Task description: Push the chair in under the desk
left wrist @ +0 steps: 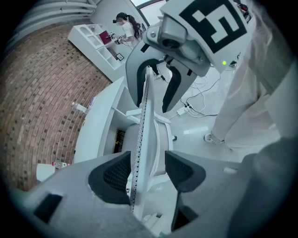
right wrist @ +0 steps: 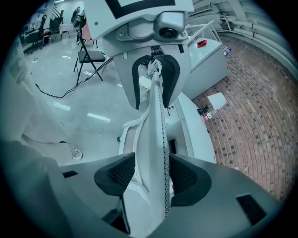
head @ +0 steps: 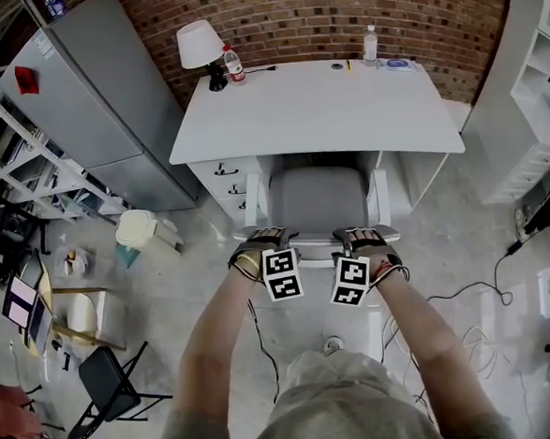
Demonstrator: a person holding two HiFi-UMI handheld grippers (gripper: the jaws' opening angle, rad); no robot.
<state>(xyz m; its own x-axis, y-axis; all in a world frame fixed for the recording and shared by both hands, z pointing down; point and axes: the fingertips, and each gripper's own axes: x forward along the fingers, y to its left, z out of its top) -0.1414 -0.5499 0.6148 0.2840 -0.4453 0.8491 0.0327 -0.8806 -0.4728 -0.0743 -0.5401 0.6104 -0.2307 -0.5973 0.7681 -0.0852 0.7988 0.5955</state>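
A white office chair with a grey seat [head: 316,200] stands tucked into the kneehole of the white desk [head: 314,108]. Both grippers sit at the top edge of its backrest. In the left gripper view the thin backrest [left wrist: 148,135] runs between the jaws of my left gripper [left wrist: 146,169], with a gap showing beside the right pad; the jaws are open. My right gripper [right wrist: 151,174] straddles the same backrest edge [right wrist: 156,130], also open. From the head view the left gripper [head: 262,241] and the right gripper [head: 363,238] are side by side at the chair's back.
On the desk's far edge stand a lamp [head: 199,46] and two bottles [head: 233,65] [head: 369,45]. A grey cabinet [head: 97,95] stands to the left, white shelves [head: 538,83] to the right. A bin [head: 137,231], a folding chair [head: 108,385] and cables [head: 469,303] are on the floor.
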